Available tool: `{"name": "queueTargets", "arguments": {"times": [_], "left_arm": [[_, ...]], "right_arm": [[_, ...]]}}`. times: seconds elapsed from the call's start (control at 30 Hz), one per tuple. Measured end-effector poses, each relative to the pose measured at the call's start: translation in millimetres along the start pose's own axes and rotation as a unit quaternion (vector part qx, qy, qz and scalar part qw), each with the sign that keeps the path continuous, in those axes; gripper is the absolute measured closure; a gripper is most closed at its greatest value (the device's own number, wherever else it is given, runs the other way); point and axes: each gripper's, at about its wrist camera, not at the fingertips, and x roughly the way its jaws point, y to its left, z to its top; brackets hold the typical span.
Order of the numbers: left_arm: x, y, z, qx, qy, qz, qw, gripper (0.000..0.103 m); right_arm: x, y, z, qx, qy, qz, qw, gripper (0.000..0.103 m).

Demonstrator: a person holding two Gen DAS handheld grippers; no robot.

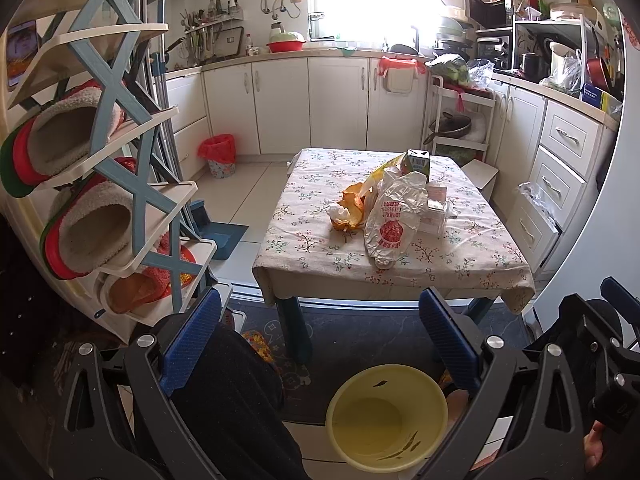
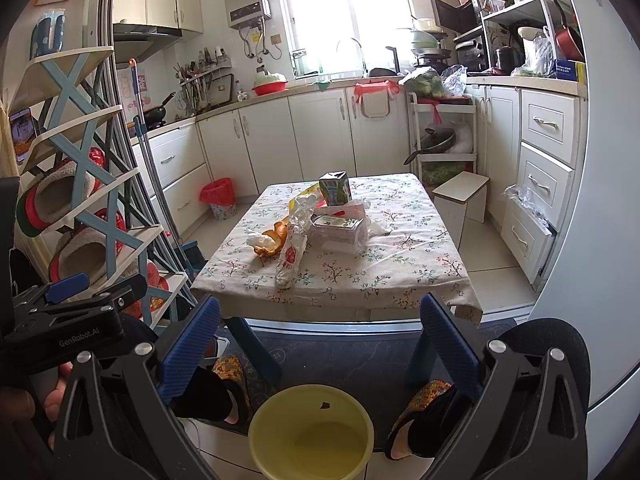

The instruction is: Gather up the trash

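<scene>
On the tabletop (image 2: 420, 240), near its middle, the trash lies in one loose heap: a printed plastic bag (image 2: 291, 254), orange peel (image 2: 276, 238) with a crumpled tissue (image 2: 256, 240) touching it, a green drink carton (image 2: 335, 188) standing upright behind them, and a clear plastic box (image 2: 340, 232) just beside the bag. We hold both tools low, in front of the tabletop edge, with a yellow bucket (image 2: 312, 432) on the floor below them; the left hand-held gripper (image 1: 320, 340) and the right hand-held gripper (image 2: 320, 340) both have their jaws spread wide and carry nothing. The heap is well apart from them, beyond the near edge. We judge it best to start with the nearest piece, the bag, pinch a gathered fold of it, and bring it down into the bucket without dragging the peel off the cloth.
</scene>
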Motion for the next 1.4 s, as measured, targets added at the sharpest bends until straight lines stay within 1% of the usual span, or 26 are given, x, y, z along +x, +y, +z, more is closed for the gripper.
{"name": "queueTargets", "arguments": {"times": [0.3, 0.33, 0.47, 0.53, 0.7, 0.83, 1.07, 1.4], "left_arm": [[1.3, -0.9, 0.0, -0.002, 0.011, -0.002, 0.9999, 0.008], [1.9, -0.8, -0.8, -0.008, 0.006, -0.006, 0.9999, 0.008], [5.5, -2.0, -2.2, -0.012, 0.005, -0.009, 0.9999, 0.008], [8.4, 1.1, 1.4, -0.02, 0.033, -0.017, 0.9991, 0.008], [13.1, 3.9, 4.4, -0.028, 0.051, -0.023, 0.9981, 0.008], [17.1, 1.8, 2.9, -0.017, 0.04, -0.01, 0.999, 0.008], [28.9, 4.0, 2.4, -0.018, 0.043, -0.008, 0.9989, 0.008], [66.9, 13.0, 9.8, -0.036, 0.045, -0.006, 0.9983, 0.008]], "right_arm": [[1.8, 0.6, -0.1, -0.002, 0.003, 0.001, 1.0, 0.007], [2.6, -0.2, 0.4, -0.002, 0.005, 0.001, 1.0, 0.007], [4.6, -1.4, 0.8, -0.003, 0.007, 0.001, 1.0, 0.007], [6.4, -1.9, 0.9, -0.003, 0.008, 0.001, 1.0, 0.007], [10.6, -4.7, 1.0, -0.003, 0.012, 0.001, 1.0, 0.007], [14.9, -6.5, 1.9, -0.003, 0.015, 0.001, 1.0, 0.007], [25.5, -9.2, 4.2, -0.003, 0.02, 0.004, 1.0, 0.007], [61.5, -17.1, 13.1, 0.0, 0.027, 0.008, 1.0, 0.007]]}}
